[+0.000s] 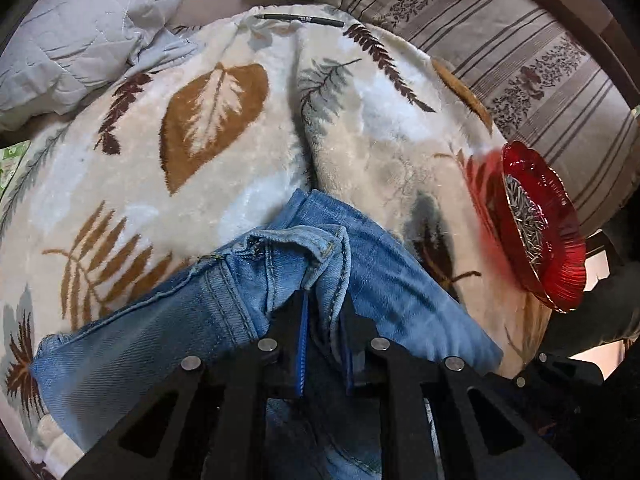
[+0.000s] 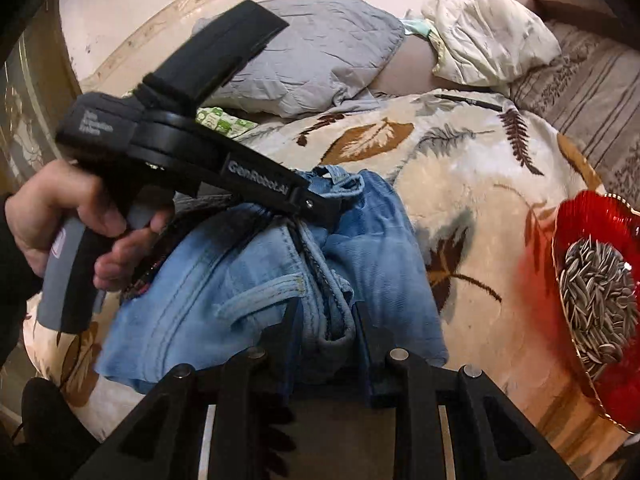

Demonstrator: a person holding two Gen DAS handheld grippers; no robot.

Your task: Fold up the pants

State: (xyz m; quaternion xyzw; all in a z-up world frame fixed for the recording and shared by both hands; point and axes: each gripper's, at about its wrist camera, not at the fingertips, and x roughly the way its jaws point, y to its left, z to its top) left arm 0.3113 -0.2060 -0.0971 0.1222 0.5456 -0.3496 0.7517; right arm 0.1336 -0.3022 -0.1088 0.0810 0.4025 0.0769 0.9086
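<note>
1. We see the jeans (image 2: 256,280) bunched on the leaf blanket (image 1: 224,128) on the bed.
2. Our left gripper (image 1: 322,312) pinches a denim fold.
3. Our right gripper (image 2: 326,320) grips the waistband.
4. A red dish (image 2: 592,300) of seeds sits right; a pen (image 1: 300,20) beyond.

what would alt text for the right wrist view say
The right gripper pinches a bunched fold of blue jeans on a leaf-print blanket, while the left gripper clamps the denim farther up. A red dish of sunflower seeds sits right.
</note>
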